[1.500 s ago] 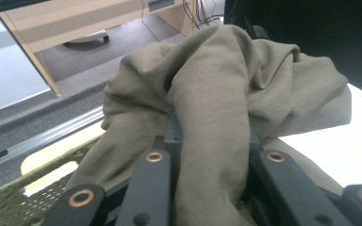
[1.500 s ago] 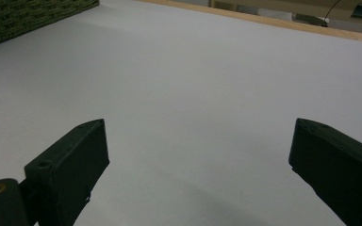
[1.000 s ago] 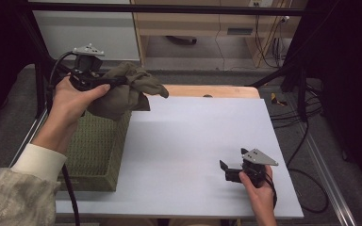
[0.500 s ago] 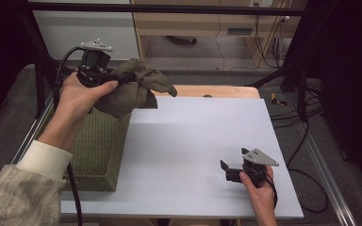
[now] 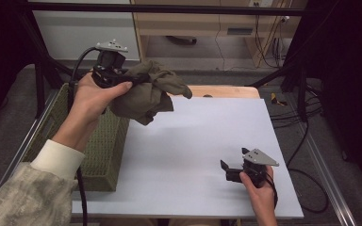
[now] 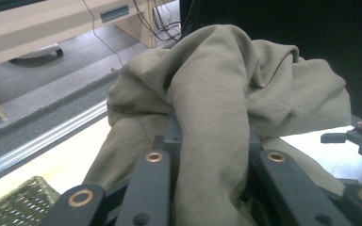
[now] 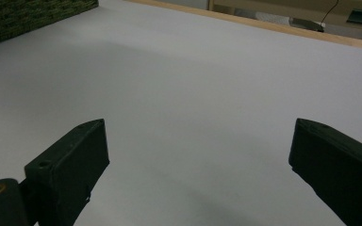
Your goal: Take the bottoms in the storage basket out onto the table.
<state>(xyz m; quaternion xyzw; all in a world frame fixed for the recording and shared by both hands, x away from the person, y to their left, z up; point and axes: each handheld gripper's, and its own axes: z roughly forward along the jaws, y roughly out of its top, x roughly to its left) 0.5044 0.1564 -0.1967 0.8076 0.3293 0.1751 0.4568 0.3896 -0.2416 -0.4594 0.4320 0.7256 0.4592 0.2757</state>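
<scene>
An olive-green cloth (image 5: 153,94) hangs bunched in the air over the table's far left, above the edge of the woven basket (image 5: 99,150). My left gripper (image 5: 136,77) is shut on it. In the left gripper view the cloth (image 6: 217,94) is pinched between the black jaws and drapes over them, hiding the tips. My right gripper (image 5: 226,170) rests low over the white table (image 5: 184,141) at the near right. In the right gripper view it (image 7: 198,155) stands open, with bare table surface (image 7: 193,70) between its jaws.
The green woven basket sits at the table's left edge, and its corner (image 7: 28,19) shows in the right gripper view. A wooden strip (image 5: 226,90) borders the table's far side. Black frame posts and cables (image 5: 306,108) stand around the table.
My left hand has carried the cloth to the right and slightly upward, away from the basket and toward the table. The right gripper has stayed in place.
</scene>
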